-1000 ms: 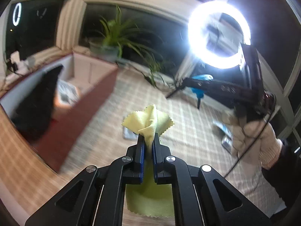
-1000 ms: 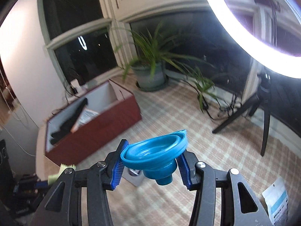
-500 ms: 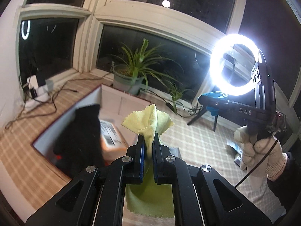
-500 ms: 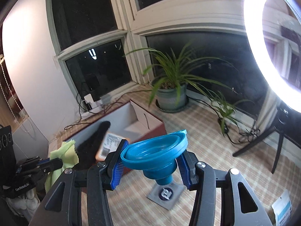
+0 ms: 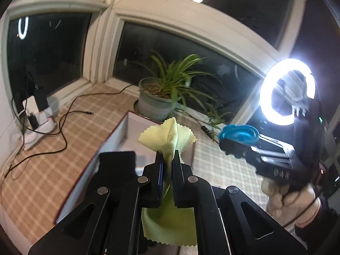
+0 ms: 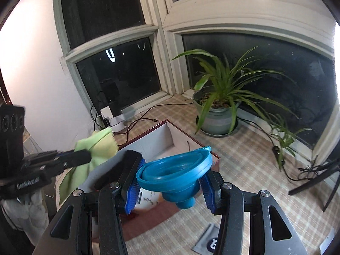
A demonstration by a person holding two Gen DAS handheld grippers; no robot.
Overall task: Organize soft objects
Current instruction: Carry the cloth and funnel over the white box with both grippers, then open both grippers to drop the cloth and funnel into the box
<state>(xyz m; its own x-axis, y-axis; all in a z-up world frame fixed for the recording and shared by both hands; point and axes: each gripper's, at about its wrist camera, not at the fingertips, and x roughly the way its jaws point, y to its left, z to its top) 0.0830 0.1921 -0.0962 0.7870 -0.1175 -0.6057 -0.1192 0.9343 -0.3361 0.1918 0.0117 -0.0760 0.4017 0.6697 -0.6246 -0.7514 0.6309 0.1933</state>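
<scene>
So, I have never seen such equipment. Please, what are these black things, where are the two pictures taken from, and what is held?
A person holds one hand-operated tool in each hand; there is no robot arm. A camera on each tool looks along its two fingers, giving one picture each. The left tool is shut on a yellow-green cloth. The right tool grips a blue funnel. Below them an open red-brown box stands on a checked mat, near a potted plant.

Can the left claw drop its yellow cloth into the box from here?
Probably yes: the left claw holds the cloth right in front of the open-topped box, with nothing between.
</scene>
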